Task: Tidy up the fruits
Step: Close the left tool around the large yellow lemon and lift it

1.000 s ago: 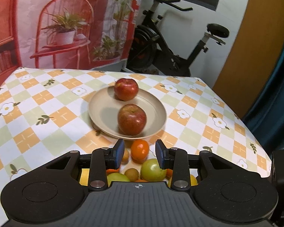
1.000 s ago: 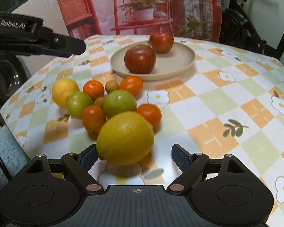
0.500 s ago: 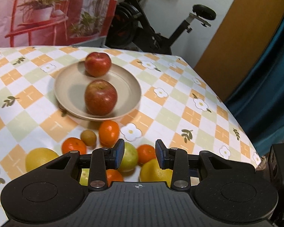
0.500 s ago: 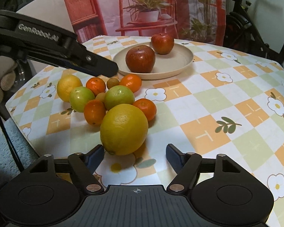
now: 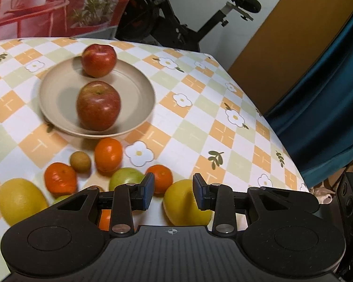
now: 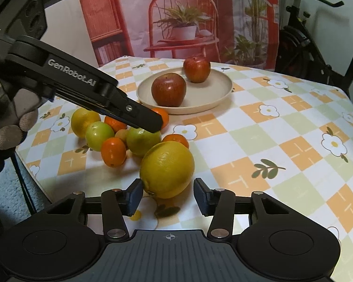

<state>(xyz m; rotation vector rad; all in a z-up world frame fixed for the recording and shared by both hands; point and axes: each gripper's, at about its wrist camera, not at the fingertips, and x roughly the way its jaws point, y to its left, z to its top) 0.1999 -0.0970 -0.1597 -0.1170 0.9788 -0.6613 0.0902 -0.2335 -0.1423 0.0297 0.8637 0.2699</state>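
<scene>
Right gripper (image 6: 168, 192): jaws have just been closing, with the big yellow lemon (image 6: 167, 169) sitting between them on the checked tablecloth (image 6: 270, 141). The lemon's near end is lying at the tips. The pad (image 6: 135, 196) on the picture's left is meeting its skin or nearly so. The other pad (image 6: 202, 197) is standing just beside it with a thin gap showing. The fingers are bracketing the fruit, not yet clamping it.

Left gripper (image 5: 173, 193): fingers are standing at a narrow gap and gripping nothing. In the right wrist view its tip is hovering just over the green fruit (image 6: 141, 141), held by a gloved hand (image 6: 9, 117).

The loose oranges and green fruits are clustering just behind the lemon. Two red apples (image 6: 169, 89) (image 6: 196, 69) are resting on the beige plate (image 6: 218, 94) farther back.
</scene>
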